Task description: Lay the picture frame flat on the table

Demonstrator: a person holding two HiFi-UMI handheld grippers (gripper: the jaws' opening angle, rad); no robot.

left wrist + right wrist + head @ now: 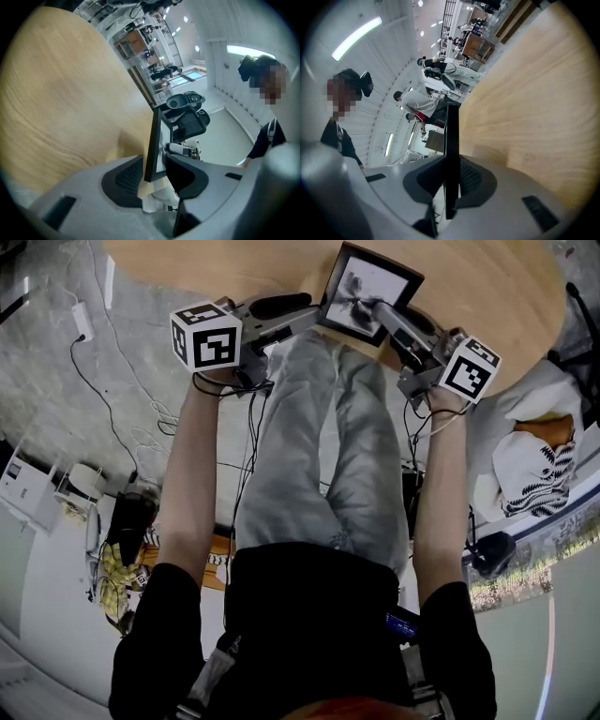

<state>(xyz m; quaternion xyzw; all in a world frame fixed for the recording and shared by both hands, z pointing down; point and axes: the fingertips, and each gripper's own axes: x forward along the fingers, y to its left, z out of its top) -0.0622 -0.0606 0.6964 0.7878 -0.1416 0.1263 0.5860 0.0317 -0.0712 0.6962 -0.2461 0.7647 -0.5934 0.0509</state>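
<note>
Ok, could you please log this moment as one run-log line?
left gripper: open around picture frame | right gripper: shut on picture frame | picture frame: picture side up, over table near its edge

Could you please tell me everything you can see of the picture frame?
The picture frame is a thin rectangle with a black border around a grey, black-and-white picture. It sits tilted over the near edge of the pale wooden table; whether it touches the top cannot be told. The right hand-held gripper is clamped on its right side. The left hand-held gripper straddles its left side with jaws apart, not pressing.
</note>
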